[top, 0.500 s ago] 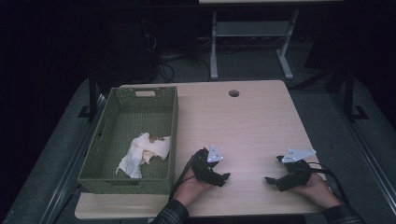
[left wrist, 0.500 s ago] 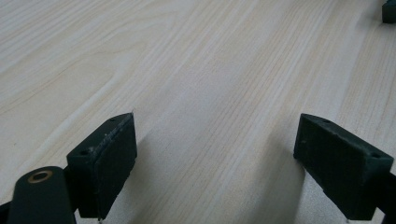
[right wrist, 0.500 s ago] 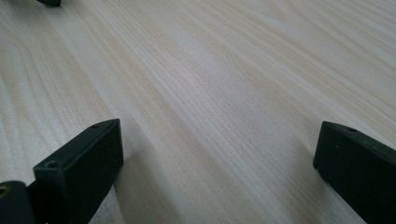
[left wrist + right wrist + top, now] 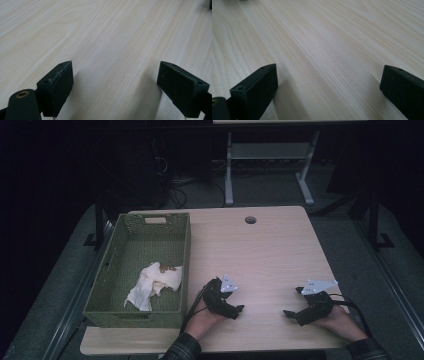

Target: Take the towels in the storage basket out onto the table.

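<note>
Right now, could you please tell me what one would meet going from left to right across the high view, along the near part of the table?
Green basket → white cloth lying inside it → left tongs, open → right tongs, open.

My left black two-jaw gripper (image 4: pixel 239 309): low at the tabletop's near edge, jaws spread wide, nothing between. My right black two-jaw gripper (image 4: pixel 288 313): near the near right corner, jaws likewise apart, empty.
</note>
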`<state>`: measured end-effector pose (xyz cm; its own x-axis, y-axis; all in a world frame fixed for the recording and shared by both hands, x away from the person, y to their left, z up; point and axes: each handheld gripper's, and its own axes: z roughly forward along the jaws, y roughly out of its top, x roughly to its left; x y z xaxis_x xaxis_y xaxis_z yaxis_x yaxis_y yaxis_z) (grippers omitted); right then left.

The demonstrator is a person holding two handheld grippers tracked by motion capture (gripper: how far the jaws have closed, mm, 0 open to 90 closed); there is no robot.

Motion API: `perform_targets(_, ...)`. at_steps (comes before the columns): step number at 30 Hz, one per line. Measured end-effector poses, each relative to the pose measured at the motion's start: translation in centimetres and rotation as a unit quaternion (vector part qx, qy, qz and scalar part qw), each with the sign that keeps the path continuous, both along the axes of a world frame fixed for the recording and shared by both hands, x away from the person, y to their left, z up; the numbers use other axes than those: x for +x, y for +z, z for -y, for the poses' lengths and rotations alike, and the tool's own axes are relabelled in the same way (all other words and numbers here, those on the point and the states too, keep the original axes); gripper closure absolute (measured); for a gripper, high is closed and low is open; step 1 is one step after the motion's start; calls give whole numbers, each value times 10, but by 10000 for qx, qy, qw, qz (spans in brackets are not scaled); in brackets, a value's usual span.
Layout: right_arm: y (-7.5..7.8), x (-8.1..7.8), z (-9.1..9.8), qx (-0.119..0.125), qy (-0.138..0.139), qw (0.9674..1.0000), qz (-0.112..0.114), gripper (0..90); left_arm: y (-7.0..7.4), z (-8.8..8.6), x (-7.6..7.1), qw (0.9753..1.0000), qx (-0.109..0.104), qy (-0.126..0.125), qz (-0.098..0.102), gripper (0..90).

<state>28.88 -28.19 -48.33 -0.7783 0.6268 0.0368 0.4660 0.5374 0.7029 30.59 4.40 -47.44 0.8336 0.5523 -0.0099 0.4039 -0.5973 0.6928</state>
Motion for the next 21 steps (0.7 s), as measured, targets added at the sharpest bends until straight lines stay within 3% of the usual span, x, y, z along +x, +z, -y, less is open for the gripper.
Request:
perform_targets(3, 0, 0, 0, -1, 2, 10000, -2, 12, 2, -1, 0, 9999, -106, 50, -44, 130)
perform_targets(8, 0, 0, 0, -1, 0, 10000, -5, 12, 6, -5, 1, 9999, -102, 94, -54, 131)
perform_targets(11, 0, 0, 0, 0, 7, 10000, -1, 12, 13, -10, 0, 9996, -176, 196, 22, 133)
perform_targets(21, 0, 0, 0, -1, 18, 10000, 4, 12, 19, -10, 0, 9995, -249, 195, -15, 134)
